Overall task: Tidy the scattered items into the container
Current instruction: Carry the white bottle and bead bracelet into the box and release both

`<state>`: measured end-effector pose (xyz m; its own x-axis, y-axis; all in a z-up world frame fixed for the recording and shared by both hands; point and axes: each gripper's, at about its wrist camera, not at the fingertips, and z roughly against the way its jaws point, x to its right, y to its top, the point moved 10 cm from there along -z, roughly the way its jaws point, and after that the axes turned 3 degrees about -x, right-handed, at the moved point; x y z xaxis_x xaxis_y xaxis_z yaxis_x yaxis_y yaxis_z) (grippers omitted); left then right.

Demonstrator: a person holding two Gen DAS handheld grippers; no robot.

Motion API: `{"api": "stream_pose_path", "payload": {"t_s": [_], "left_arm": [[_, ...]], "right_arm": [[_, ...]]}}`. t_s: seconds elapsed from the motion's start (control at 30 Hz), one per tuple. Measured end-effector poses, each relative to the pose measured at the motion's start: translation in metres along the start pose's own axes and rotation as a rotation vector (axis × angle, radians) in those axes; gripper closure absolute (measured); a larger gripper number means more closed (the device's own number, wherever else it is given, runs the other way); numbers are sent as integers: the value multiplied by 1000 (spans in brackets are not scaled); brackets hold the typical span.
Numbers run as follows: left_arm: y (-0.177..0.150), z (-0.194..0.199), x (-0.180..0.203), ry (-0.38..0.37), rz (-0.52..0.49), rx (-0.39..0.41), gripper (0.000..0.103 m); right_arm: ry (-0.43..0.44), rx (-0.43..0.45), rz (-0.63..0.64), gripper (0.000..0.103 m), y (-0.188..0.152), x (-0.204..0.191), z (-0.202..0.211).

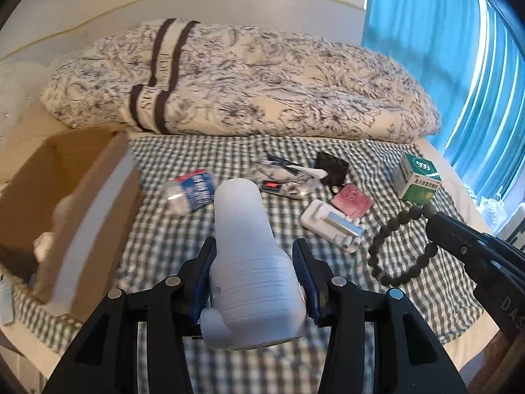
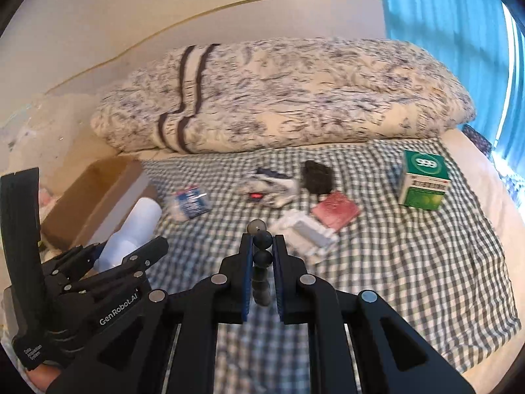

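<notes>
My left gripper (image 1: pixel 254 246) is shut on a white plastic bottle (image 1: pixel 249 262), held above the checked bedsheet just right of the open cardboard box (image 1: pixel 98 177). In the right wrist view that bottle (image 2: pixel 131 233) and the left gripper (image 2: pixel 124 256) sit beside the box (image 2: pixel 98 193). My right gripper (image 2: pixel 262 246) is shut on a dark bead bracelet (image 2: pixel 262 262); its loop (image 1: pixel 403 246) hangs from the right gripper (image 1: pixel 433 226) in the left wrist view. Scattered on the sheet lie a blue-labelled packet (image 1: pixel 193 192), a white clip-like item (image 1: pixel 331 223), a pink square (image 1: pixel 351 198) and a green-and-white 999 box (image 1: pixel 418 177).
A folded floral duvet (image 1: pixel 249 82) lies across the bed behind the items. A black square piece (image 1: pixel 331 167) and a crumpled wrapper pile (image 1: pixel 288 177) lie mid-sheet. Blue curtains (image 1: pixel 443 32) hang at the right. Some white things rest inside the box.
</notes>
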<state>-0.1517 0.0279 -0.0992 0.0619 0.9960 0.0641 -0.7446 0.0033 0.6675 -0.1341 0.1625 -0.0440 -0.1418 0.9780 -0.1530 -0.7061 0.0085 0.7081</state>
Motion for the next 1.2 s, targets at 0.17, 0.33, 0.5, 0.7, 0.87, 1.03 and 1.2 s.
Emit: {"api": "stream_pose_path", "payload": {"t_s": [0.17,0.33,0.5,0.7,0.87,1.03,1.2], "left_arm": [[6,34,-43,28,32,22,55],[31,74,-102,78,89,67,55],[51,104,-173,147,147,110,55],[42,91,-254,200,228,77,55],[22,52,-297,214,255,7,55],[12,26,-317,208,283,-20,51],[12,17,-332,251,326,-31,16]], "right_arm": [[37,10,53,92,8,-51,10],[121,40,129,92,35,-126,17],[222,47,224,92,57,-214,11],[293,-36,296,92,48,-294,-35],[283,-104,341,92,25,-326,-80],[256,-106,379,72,16,-332,-100],[220,-26,289,21,35,-300,-94]]}}
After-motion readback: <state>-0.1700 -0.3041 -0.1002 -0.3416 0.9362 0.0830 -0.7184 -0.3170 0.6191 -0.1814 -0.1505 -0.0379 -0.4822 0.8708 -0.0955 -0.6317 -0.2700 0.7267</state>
